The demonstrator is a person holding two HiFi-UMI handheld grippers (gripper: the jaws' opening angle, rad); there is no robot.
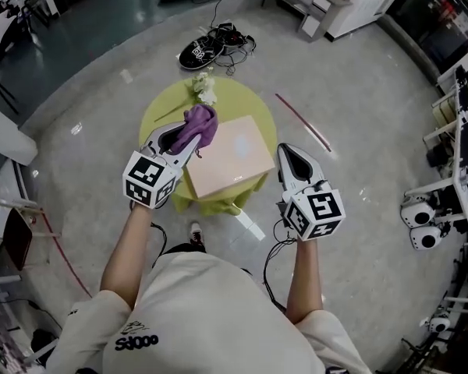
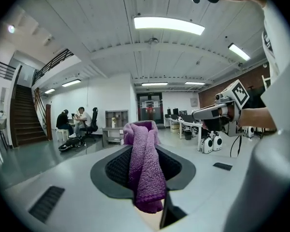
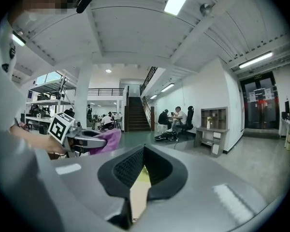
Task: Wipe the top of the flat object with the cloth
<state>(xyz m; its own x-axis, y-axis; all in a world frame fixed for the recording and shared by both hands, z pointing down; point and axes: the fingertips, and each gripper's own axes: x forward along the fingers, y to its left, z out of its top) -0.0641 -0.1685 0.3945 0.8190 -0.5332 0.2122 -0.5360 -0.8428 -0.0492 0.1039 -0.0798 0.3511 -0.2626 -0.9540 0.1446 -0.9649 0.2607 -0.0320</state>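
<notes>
A pale pink flat box (image 1: 228,156) lies on a round yellow-green table (image 1: 160,115). In the head view my left gripper (image 1: 192,139) is at the box's far left corner, shut on a purple cloth (image 1: 201,123) that bunches out past its tips. The left gripper view shows the cloth (image 2: 145,168) pinched between the jaws of that gripper (image 2: 144,129) and hanging down. My right gripper (image 1: 286,149) hovers just off the box's right edge, jaws shut and empty; in its own view that gripper (image 3: 144,150) holds nothing, and the cloth (image 3: 108,139) shows at the left.
A small bunch of white flowers (image 1: 205,88) stands at the table's far edge. On the floor beyond lie black shoes and cables (image 1: 207,49) and a thin red rod (image 1: 303,121). White machines (image 1: 421,224) and shelving stand at the right.
</notes>
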